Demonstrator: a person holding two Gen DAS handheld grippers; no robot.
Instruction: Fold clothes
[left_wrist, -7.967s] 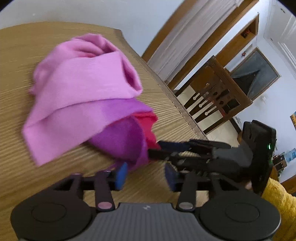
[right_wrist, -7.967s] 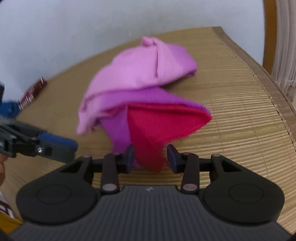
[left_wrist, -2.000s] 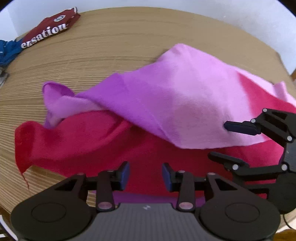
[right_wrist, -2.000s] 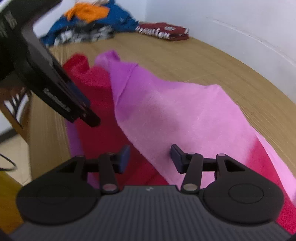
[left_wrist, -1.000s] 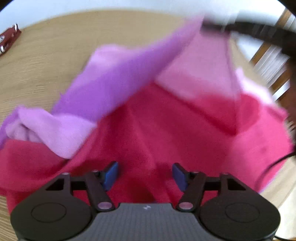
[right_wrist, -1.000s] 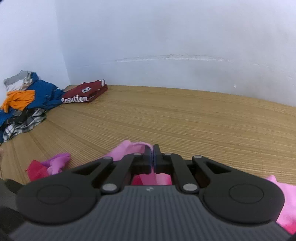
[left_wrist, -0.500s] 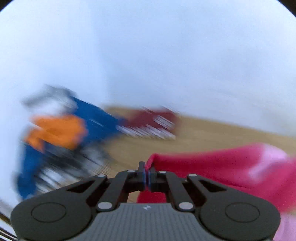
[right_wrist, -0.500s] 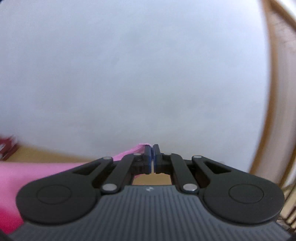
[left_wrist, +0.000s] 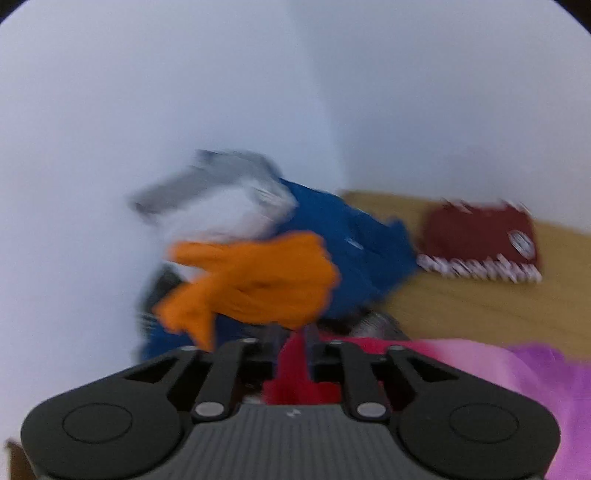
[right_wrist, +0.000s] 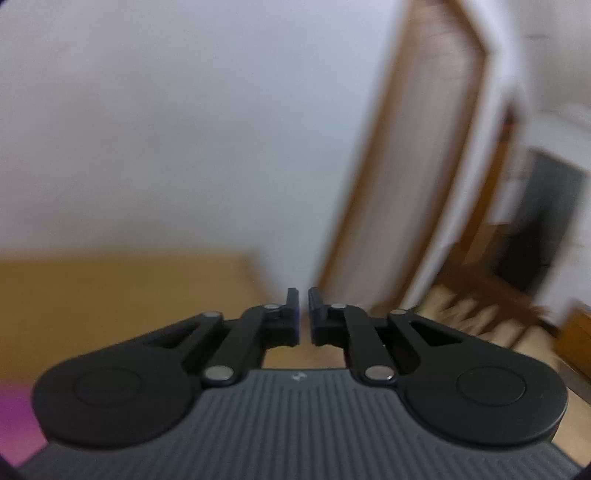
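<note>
Showing, at left, the left gripper (left_wrist: 291, 354), whose fingers have just been opening, a red corner of the pink-and-red garment (left_wrist: 480, 365) between them but seemingly no longer pinched. The garment is spread toward the right over the bench (left_wrist: 461, 306) (an unfolded heap (left_wrist: 280, 266) and a folded maroon shirt (left_wrist: 480, 240) lie beyond). At right, the right gripper (right_wrist: 303, 317) is seen with fingers likewise just opened, slightly apart, nothing between. Risk: a corner released unevenly may slump, leaving creases.
</note>
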